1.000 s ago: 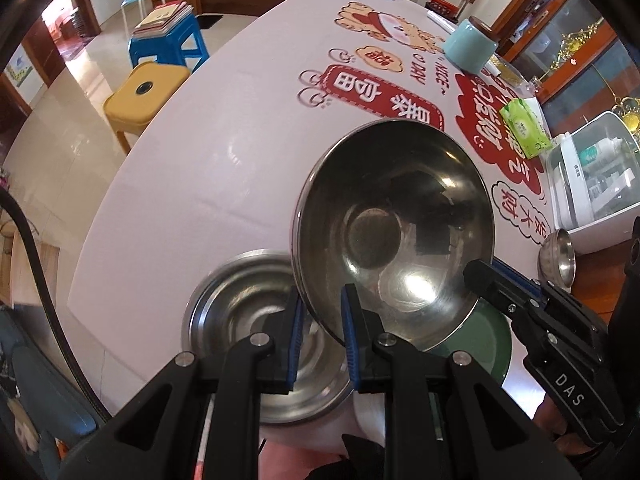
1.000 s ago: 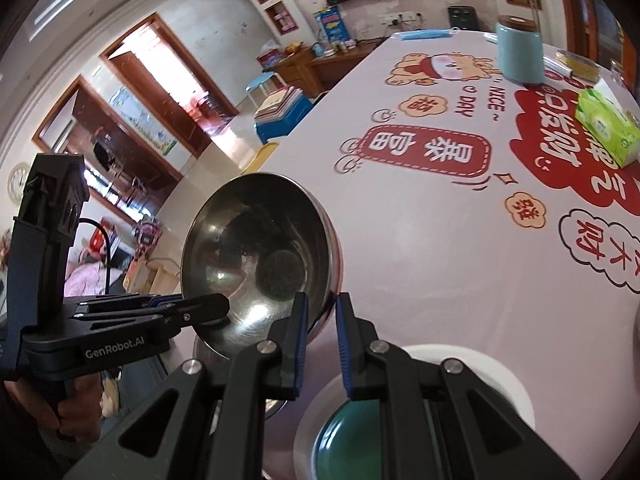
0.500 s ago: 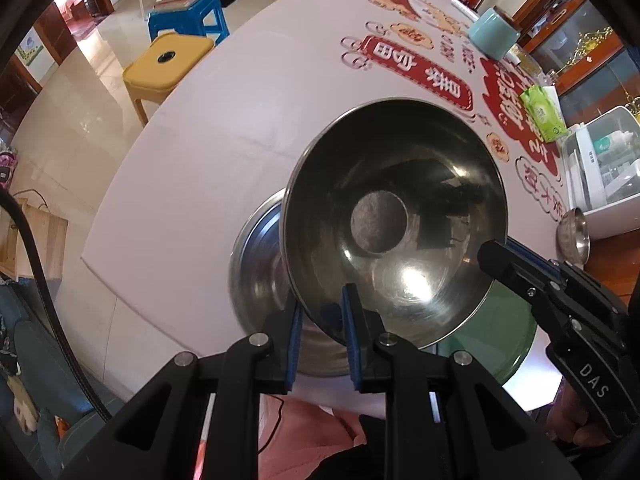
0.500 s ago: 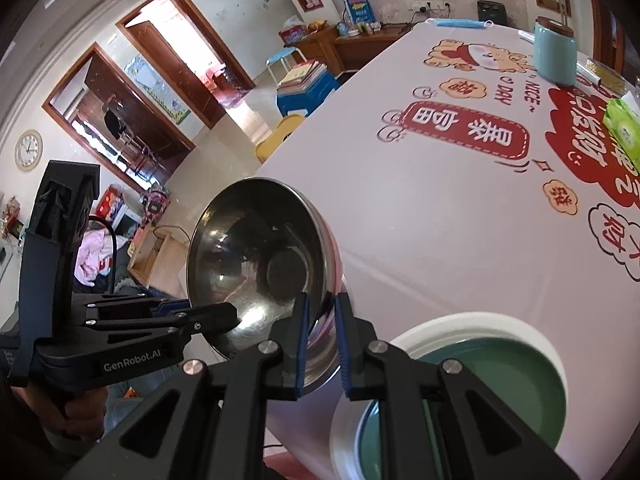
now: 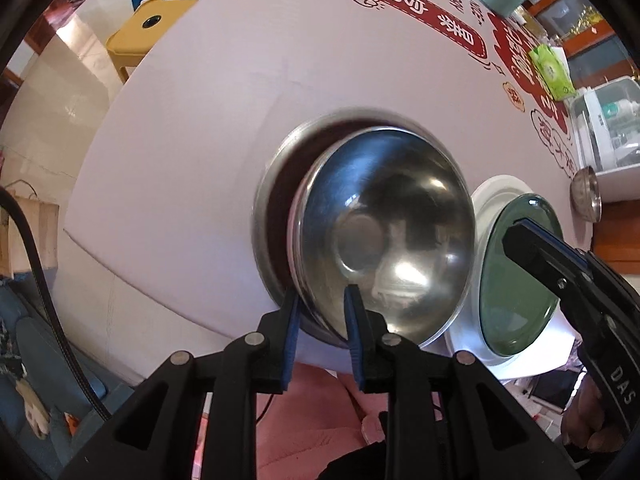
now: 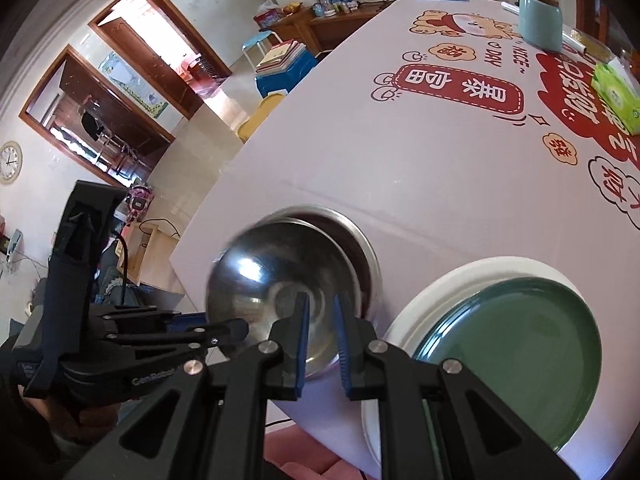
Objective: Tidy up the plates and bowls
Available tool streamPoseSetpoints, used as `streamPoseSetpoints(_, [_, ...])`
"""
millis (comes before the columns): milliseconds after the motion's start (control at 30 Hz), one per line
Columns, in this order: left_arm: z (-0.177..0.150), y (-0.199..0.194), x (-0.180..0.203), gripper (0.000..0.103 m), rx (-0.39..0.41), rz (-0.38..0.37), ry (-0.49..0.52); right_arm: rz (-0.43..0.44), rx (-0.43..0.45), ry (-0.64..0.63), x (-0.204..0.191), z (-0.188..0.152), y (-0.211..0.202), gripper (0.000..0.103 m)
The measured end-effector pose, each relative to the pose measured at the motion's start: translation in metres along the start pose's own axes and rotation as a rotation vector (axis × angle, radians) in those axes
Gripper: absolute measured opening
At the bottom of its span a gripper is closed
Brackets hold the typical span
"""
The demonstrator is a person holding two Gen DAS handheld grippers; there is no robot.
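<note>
- Our left gripper (image 5: 320,308) pinches the near rim of a small steel bowl (image 5: 384,236) between its blue pads; one pad sits inside the bowl, the other outside it; the bowl tilts its opening toward the camera
- Just behind that bowl, ahead of the left fingers, lies a larger steel bowl (image 5: 276,184) on the tablecloth (image 5: 200,128); the small bowl sits partly within its rim, though we cannot tell whether the two touch; the rims are motion-blurred
- To the right of the left gripper we see a green plate (image 5: 516,276) stacked on a white plate (image 5: 488,196); the white rim shows around the green one
- Our right gripper (image 6: 322,320) has its fingers a narrow gap apart; nothing sits clearly between them, and we cannot tell from either view whether a pad touches the small bowl's rim; in the left view its black body reaches in over the green plate
- From the right wrist, the small bowl lies directly ahead of the fingertips, the larger bowl behind it, the plates to the right
- Farther right of the left gripper, at the table edge, a small steel ladle-like cup (image 5: 586,194) stands beside a clear plastic box (image 5: 604,120)
- Far ahead sit a green tissue pack (image 6: 616,96) and a pale teal canister (image 6: 540,20).
</note>
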State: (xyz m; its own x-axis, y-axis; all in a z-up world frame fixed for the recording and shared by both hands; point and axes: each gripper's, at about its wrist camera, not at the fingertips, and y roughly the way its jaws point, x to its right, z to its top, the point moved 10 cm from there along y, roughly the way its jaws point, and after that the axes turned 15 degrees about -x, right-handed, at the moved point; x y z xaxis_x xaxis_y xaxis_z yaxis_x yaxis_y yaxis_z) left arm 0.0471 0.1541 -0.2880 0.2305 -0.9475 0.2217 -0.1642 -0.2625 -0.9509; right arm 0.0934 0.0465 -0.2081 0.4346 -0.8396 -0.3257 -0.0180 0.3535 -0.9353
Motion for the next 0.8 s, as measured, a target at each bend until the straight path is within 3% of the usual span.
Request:
streamPoseSetpoints(200, [0.001,0.000,-0.001,0.021,-0.001,0.015,0.055,-0.020,0.015,0.041,-0.003,-0.006,0.000,0.013])
streamPoseSetpoints(367, [0.007,-0.011,0.000,0.032,0.031,0.029,0.101,-0.028,0.041,0.091,-0.002,-0.009,0.000,0.013])
streamPoseSetpoints(667, [0.014,-0.046,0.015,0.043,0.181,-0.003,0.218,-0.055,0.097,0.156,-0.005,-0.013,0.001,0.013])
streamPoseSetpoints(800, [0.011,-0.060,0.014,0.047,0.251,-0.028,0.243,-0.088,0.161,0.167,-0.007,-0.016,-0.008,0.013])
